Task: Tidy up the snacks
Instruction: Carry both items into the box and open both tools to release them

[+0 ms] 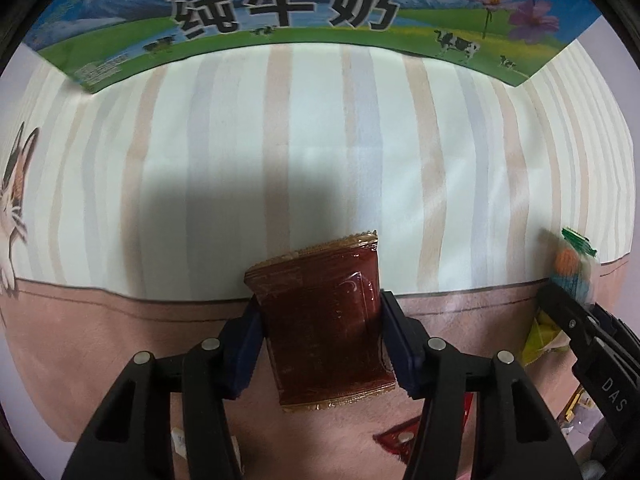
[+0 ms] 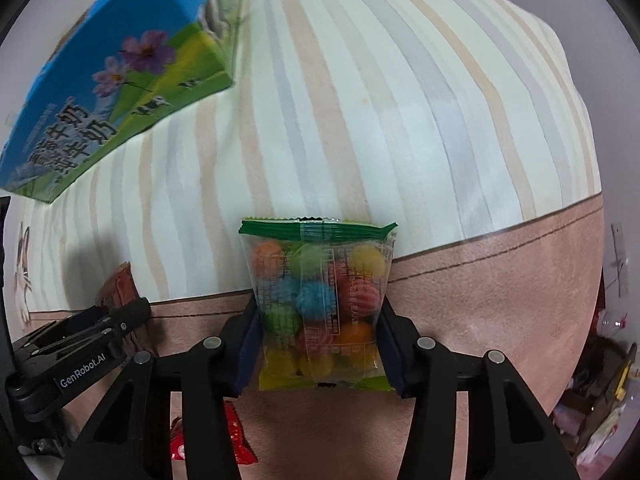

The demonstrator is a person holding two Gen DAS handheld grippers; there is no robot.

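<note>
Left wrist view: left gripper (image 1: 320, 334) clamps a brown snack packet (image 1: 326, 320) above the striped bedding (image 1: 304, 152), milk carton box (image 1: 296, 12) ahead. Right wrist view: right gripper (image 2: 318, 332) grips a candy bag (image 2: 320, 304); red packet (image 2: 240, 440) lies below. Judgement: both snacks lifted, neither placed, more remain.

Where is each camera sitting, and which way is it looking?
Left wrist: on the left gripper, looking forward along its fingers at the brown snack packet it grips and the milk carton box; right gripper at the right edge.
Right wrist: on the right gripper, looking at its candy bag; left gripper at the left edge.
Shared: the box, the striped cloth, both snacks.
</note>
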